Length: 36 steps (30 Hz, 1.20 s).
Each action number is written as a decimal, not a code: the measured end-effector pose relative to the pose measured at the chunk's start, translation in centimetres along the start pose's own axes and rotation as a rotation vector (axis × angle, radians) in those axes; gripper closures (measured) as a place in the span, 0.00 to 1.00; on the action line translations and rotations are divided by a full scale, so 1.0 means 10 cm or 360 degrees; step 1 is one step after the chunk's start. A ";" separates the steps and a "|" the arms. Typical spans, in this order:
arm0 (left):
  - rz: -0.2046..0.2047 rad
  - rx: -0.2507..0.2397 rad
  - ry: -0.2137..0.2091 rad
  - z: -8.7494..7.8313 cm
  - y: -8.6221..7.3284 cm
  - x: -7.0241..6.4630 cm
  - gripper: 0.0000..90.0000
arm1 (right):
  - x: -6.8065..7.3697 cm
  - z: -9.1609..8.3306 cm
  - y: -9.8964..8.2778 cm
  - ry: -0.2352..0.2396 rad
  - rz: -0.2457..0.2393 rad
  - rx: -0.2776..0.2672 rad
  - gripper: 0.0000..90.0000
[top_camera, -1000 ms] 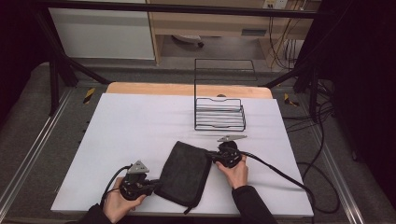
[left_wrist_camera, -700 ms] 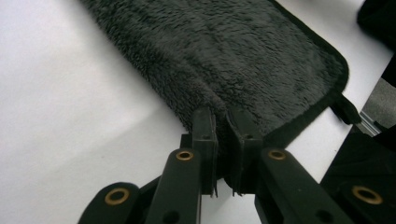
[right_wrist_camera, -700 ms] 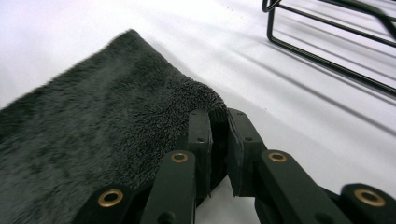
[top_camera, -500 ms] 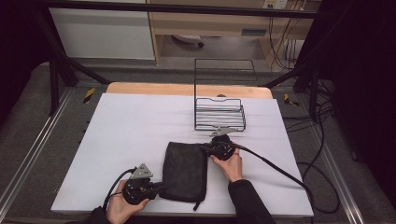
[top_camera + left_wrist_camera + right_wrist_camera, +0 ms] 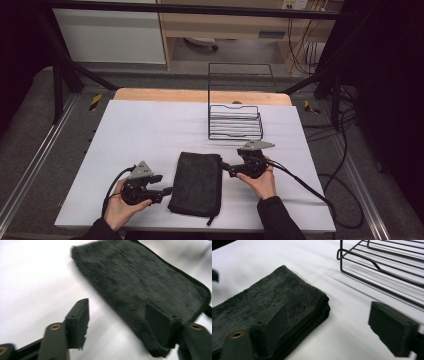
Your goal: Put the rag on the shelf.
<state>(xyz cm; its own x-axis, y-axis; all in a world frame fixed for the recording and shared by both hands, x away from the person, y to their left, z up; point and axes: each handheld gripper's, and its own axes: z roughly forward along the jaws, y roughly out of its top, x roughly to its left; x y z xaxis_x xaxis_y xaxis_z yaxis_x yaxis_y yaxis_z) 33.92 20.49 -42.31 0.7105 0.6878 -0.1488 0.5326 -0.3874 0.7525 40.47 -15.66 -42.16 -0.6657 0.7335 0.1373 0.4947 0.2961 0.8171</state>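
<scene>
While both tongs gape beside it, the black plush towel (image 5: pixel 196 181) lies folded flat, its nap fuzzy.

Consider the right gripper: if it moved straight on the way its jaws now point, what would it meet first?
Most likely the folded black towel. In the high view the right gripper points at its upper right corner, jaws open. In the right gripper view one jaw overlaps the towel's edge, so contact looks immediate, though depth is unclear.
</scene>
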 end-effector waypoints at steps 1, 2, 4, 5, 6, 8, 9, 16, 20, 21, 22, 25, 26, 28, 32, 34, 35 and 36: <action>0.0003 -0.0002 0.0007 0.00 0.02 0.03 0.37 | -0.01 -0.04 -0.02 0.0005 0.0002 -0.0001 0.14; -0.0001 0.0005 0.0017 0.00 0.05 0.05 0.33 | -0.02 -0.08 -0.04 0.0007 0.0012 -0.0007 0.12; -0.0007 0.0006 0.0035 0.00 0.10 0.10 0.22 | -0.05 -0.18 -0.10 0.0015 0.0055 -0.0020 0.09; -0.0010 0.0005 0.0040 0.01 0.12 0.12 0.22 | -0.05 -0.18 -0.10 0.0015 0.0055 -0.0020 0.09; -0.0014 0.0003 0.0054 0.02 0.16 0.14 0.18 | -0.07 -0.23 -0.15 0.0023 0.0090 -0.0025 0.08; -0.0004 0.0006 0.0081 0.05 0.23 0.19 0.17 | -0.07 -0.25 -0.18 0.0018 0.0098 -0.0026 0.08; -0.0012 0.0005 0.0095 0.08 0.28 0.21 0.17 | -0.07 -0.28 -0.23 0.0006 0.0107 -0.0030 0.07; -0.0065 -0.0005 0.0197 0.32 0.57 0.37 0.18 | -0.05 -0.32 -0.33 -0.0009 0.0093 -0.0003 0.05; -0.0082 0.0014 0.0232 0.51 0.66 0.44 0.24 | -0.04 -0.32 -0.35 -0.0016 0.0090 0.0014 0.05; -0.0095 0.0025 0.0236 0.57 0.67 0.45 0.30 | -0.04 -0.32 -0.36 -0.0015 0.0084 0.0011 0.05; -0.0110 0.0032 0.0235 0.62 0.68 0.47 0.35 | -0.04 -0.32 -0.36 -0.0015 0.0081 0.0010 0.05; -0.0183 0.0036 0.0189 0.82 0.67 0.51 0.48 | -0.03 -0.33 -0.36 -0.0026 0.0079 0.0015 0.05; -0.0183 0.0036 0.0189 0.82 0.67 0.51 0.52 | -0.03 -0.33 -0.36 -0.0026 0.0079 0.0015 0.05; -0.0182 0.0080 0.0171 0.90 0.66 0.51 0.59 | -0.02 -0.32 -0.37 -0.0021 0.0080 0.0019 0.06; -0.0218 0.0109 0.0081 0.94 0.63 0.52 0.79 | -0.03 -0.31 -0.37 -0.0024 0.0074 0.0030 0.06; -0.0214 0.0120 0.0072 0.93 0.63 0.50 0.87 | -0.03 -0.31 -0.37 -0.0025 0.0077 0.0031 0.06; -0.0201 0.0127 0.0070 0.93 0.63 0.49 0.89 | -0.03 -0.31 -0.37 -0.0023 0.0078 0.0031 0.06; -0.0198 0.0126 0.0082 0.92 0.63 0.48 0.91 | -0.03 -0.31 -0.37 -0.0024 0.0077 0.0031 0.06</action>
<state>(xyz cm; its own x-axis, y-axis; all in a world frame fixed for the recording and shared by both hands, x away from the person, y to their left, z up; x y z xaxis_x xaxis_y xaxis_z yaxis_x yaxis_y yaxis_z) 44.94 15.65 -44.19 0.6135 0.7631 -0.2030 0.6510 -0.3432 0.6771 37.09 -18.83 -43.55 -0.6326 0.7561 0.1678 0.5368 0.2718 0.7987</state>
